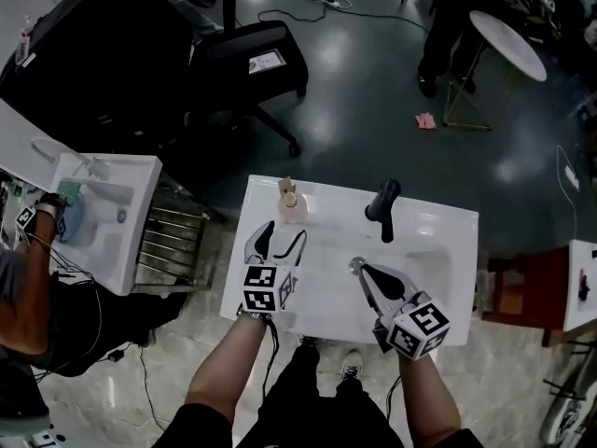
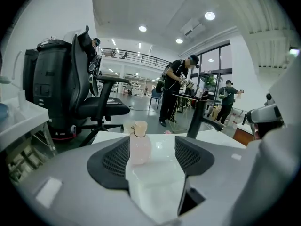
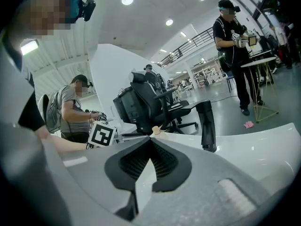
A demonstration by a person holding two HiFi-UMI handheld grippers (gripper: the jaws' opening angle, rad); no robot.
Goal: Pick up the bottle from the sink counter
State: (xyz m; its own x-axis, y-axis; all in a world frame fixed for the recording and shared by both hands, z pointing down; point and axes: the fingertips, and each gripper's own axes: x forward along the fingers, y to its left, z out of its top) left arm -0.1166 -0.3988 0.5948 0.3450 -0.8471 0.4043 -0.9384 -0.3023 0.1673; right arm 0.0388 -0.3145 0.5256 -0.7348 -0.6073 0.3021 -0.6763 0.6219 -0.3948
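Note:
A small pale-pink bottle (image 1: 290, 202) with a tan cap stands upright at the back left of the white sink counter (image 1: 438, 227). My left gripper (image 1: 278, 237) is open just in front of it, pointing at it. In the left gripper view the bottle (image 2: 139, 146) stands a little beyond the left gripper (image 2: 153, 159), seen in the gap nearer the left jaw, and nothing touches it. My right gripper (image 1: 360, 269) is shut and empty over the basin near the drain. In the right gripper view, past the right gripper (image 3: 151, 145), only the bottle's cap (image 3: 155, 131) shows.
A black faucet (image 1: 383, 209) rises at the back of the counter, right of the bottle. Another white sink (image 1: 103, 215) with a person's arm at it is to the left. A black office chair (image 1: 250, 59) and a round table (image 1: 508, 43) stand on the floor beyond.

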